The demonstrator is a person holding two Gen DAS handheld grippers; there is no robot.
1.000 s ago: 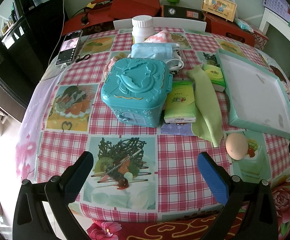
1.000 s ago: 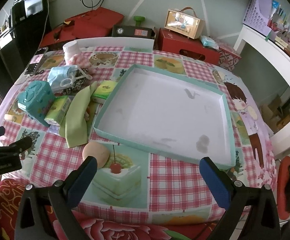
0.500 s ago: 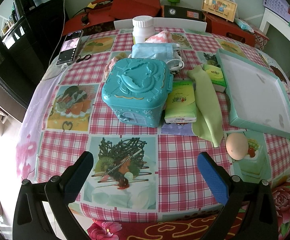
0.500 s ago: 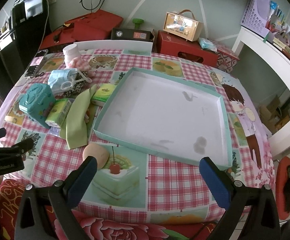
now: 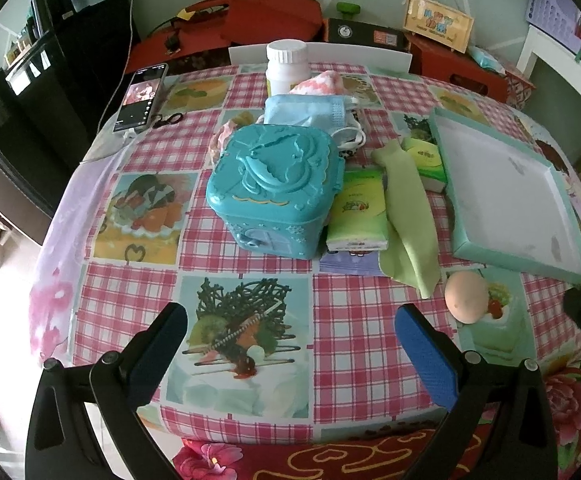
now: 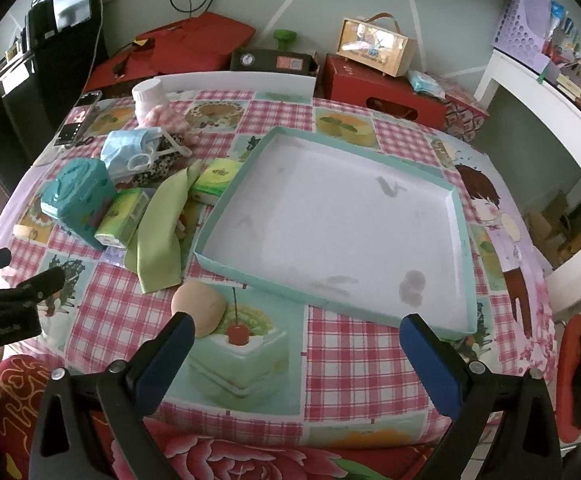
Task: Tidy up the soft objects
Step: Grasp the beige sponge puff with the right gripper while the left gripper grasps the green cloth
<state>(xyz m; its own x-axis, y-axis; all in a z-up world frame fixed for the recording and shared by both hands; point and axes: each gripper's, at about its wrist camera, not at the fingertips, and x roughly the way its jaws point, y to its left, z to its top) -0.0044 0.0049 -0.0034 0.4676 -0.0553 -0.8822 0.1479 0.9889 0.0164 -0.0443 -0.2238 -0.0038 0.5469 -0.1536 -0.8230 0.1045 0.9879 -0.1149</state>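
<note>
A green cloth (image 5: 408,216) (image 6: 158,232) lies beside a green tissue pack (image 5: 356,210) (image 6: 124,216). A blue face mask (image 5: 306,110) (image 6: 128,152) and a pink-and-white knit piece (image 5: 322,82) (image 6: 162,116) lie behind a teal plastic case (image 5: 274,184) (image 6: 76,196). A peach sponge ball (image 5: 465,296) (image 6: 198,306) sits near the front. An empty teal tray (image 5: 446,184) (image 6: 246,280) stands at the right. My left gripper (image 5: 290,344) is open above the near table edge. My right gripper (image 6: 294,352) is open, in front of the tray.
A white bottle (image 5: 286,66), a phone (image 5: 140,98) and small scissors (image 5: 166,119) lie at the back left. A second green pack (image 5: 426,160) lies by the tray. Red boxes (image 6: 382,84) and a white chair back (image 6: 234,80) stand behind the table.
The right gripper has drawn back and risen slightly, so the tray and sponge ball sit a little farther off. The left gripper has barely moved.
</note>
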